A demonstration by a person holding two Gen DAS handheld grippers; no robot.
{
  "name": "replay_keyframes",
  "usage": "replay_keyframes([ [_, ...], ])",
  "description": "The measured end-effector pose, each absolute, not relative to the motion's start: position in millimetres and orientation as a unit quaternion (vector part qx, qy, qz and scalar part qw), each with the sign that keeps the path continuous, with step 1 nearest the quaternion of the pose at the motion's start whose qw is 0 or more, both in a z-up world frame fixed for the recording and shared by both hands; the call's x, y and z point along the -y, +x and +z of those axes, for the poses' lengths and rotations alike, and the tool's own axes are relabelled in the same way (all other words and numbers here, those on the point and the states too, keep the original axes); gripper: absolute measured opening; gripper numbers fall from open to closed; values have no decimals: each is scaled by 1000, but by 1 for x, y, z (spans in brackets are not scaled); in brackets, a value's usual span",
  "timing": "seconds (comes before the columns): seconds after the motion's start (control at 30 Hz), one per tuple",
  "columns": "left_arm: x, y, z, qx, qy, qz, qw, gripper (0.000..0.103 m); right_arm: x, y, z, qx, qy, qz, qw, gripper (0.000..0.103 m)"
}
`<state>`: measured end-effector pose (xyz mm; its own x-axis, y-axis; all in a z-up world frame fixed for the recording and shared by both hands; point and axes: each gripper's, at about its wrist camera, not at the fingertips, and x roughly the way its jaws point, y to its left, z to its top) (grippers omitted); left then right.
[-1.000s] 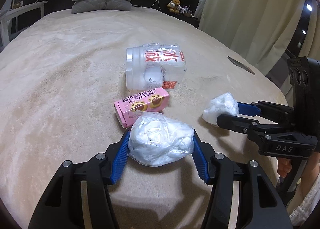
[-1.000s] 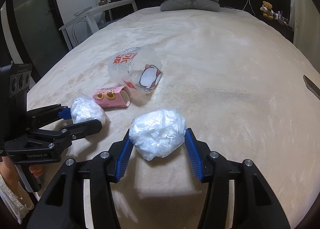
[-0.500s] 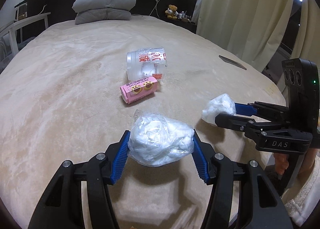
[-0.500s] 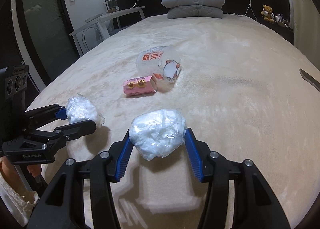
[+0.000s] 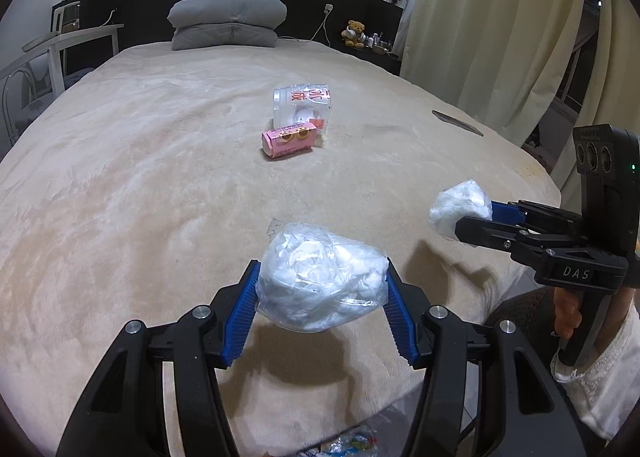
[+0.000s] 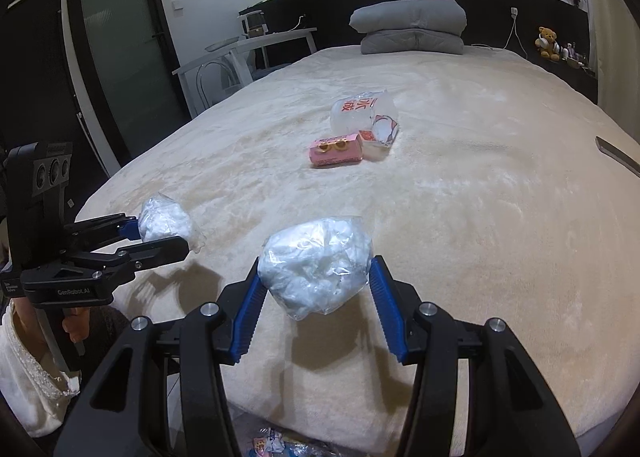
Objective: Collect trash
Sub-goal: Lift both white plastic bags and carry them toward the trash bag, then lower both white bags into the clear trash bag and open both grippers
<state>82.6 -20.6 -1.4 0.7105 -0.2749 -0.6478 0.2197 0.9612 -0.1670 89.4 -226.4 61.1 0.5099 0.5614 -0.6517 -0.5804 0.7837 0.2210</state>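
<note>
Your left claw (image 5: 322, 297) and right claw (image 6: 316, 277) each pinch a white plastic wad (image 5: 320, 285) over the bed's (image 5: 140, 177) near edge, trash pile (image 5: 344, 445) directly below both.

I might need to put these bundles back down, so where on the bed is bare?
Bare beige blanket left of the pink cookie box, and between it and the grey pillows. Crowded only where the box touches the clear printed bag.
</note>
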Motion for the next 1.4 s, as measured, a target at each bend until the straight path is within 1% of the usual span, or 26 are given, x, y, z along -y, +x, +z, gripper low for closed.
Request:
replay_keyframes([
  [0.27, 34, 37, -18, -373, -8, -132, 918, 57, 225, 43, 49, -386, -36, 332, 860, 52],
  [0.43, 36, 16, -30, -385, -23, -129, 914, 57, 222, 12, 34, -405, -65, 334, 849, 52],
  [0.67, 47, -8, -52, -413, -29, -126, 902, 57, 228, -15, 8, -444, -75, 327, 831, 52],
  [0.9, 51, -19, -77, -456, -39, -133, 879, 57, 234, -19, -29, -515, -54, 315, 795, 52],
  [1.07, 58, -16, -101, -497, -36, -136, 856, 57, 229, -15, -55, -561, -61, 298, 770, 52],
  [1.4, 82, 1, -164, -585, -9, -151, 797, 57, 219, -1, -120, -644, -53, 258, 718, 52],
])
